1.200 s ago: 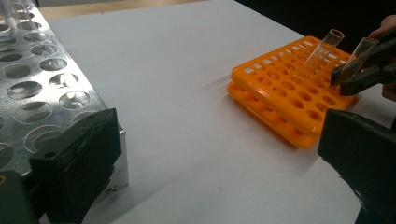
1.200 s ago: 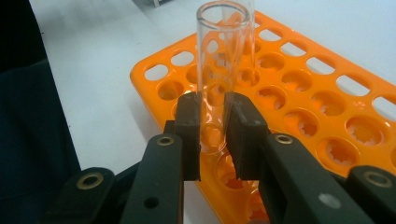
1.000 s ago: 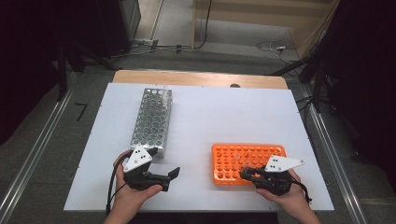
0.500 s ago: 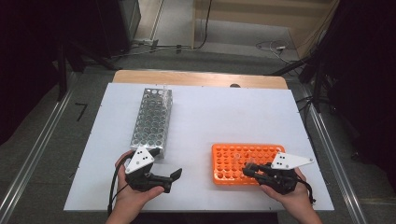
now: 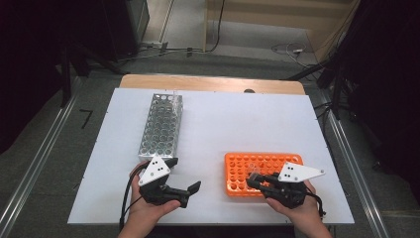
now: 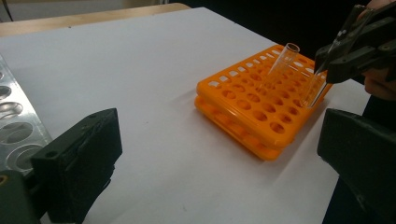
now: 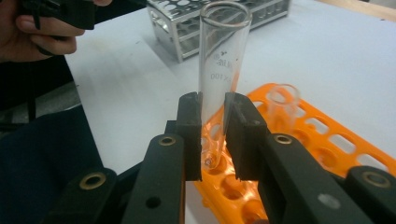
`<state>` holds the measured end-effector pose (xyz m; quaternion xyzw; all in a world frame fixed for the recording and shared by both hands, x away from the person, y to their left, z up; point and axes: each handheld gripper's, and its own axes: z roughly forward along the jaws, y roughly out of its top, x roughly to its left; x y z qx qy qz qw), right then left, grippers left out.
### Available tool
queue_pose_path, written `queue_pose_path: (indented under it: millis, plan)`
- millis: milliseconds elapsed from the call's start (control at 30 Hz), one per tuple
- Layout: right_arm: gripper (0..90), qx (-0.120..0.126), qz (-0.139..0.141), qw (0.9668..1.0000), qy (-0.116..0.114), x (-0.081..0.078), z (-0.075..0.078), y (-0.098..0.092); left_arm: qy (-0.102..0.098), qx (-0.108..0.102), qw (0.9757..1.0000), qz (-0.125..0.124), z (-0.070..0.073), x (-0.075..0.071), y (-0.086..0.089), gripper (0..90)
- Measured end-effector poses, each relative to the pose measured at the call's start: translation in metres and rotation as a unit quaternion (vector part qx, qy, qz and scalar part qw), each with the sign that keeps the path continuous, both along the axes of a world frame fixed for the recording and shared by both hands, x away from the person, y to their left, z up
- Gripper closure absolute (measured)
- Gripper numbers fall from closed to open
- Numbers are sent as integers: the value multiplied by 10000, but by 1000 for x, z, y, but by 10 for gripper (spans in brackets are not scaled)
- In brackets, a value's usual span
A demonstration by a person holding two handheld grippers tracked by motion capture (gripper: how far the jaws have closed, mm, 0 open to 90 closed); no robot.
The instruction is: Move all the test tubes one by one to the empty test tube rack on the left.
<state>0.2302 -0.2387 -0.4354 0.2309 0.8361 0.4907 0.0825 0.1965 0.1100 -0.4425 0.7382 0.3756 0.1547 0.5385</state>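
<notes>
My right gripper [image 7: 214,135] is shut on a clear glass test tube [image 7: 222,51], gripped at its lower part and tilted. Its rounded end hangs just above the holes of the orange rack [image 7: 336,135]. A second clear tube [image 7: 280,107] stands in that rack. From the left gripper view I see the held tube [image 6: 315,91], the right gripper [image 6: 327,60] and the standing tube [image 6: 280,63] over the orange rack [image 6: 261,102]. My left gripper [image 5: 184,174] is open and holds nothing, just in front of the metal rack [image 5: 161,126]. The right gripper [image 5: 250,181] is over the orange rack's [image 5: 287,161] near edge.
The metal rack [image 7: 210,18] with several holes lies lengthwise on the left half of the white tabletop [image 5: 237,124]. A wooden edge [image 5: 208,83] runs along the far side. Floor rails flank the table.
My right gripper has risen a little with the tube, whose lower end has come up out of the orange rack. The left gripper has stayed in place.
</notes>
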Motion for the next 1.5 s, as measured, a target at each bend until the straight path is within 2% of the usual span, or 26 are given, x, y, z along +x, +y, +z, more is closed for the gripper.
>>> queue_pose_path:
  millis: [333,567,700,800,933,1133,1233,1333,1500]
  plan:
    - [742,-44,266,9996,91,-6,-5,27,-68,-42,9995,-320,7,-6,-15,29]
    - [742,-101,453,9988,153,-10,-9,45,-96,-147,9979,-622,10,-9,-27,73]
    - [742,-131,520,9985,143,-12,-11,53,-146,-228,9957,-889,12,-11,-34,165]
    - [742,-168,578,9981,142,-14,-12,58,-202,-263,9936,-1079,13,-13,-39,265]
    - [743,-191,624,9978,151,-16,-12,62,-182,-266,9911,-1295,12,-13,-46,424]
    - [743,-195,718,9972,115,-19,-11,65,-134,-236,9896,-1410,10,-13,-54,611]
    - [743,-191,762,9969,98,-21,-11,67,-131,-217,9887,-1474,10,-13,-57,672]
    - [742,-198,835,9963,71,-23,-10,69,-139,-195,9891,-1454,10,-13,-58,722]
    - [742,-171,851,9962,85,-23,-10,69,-194,-135,9889,-1468,10,-13,-58,742]
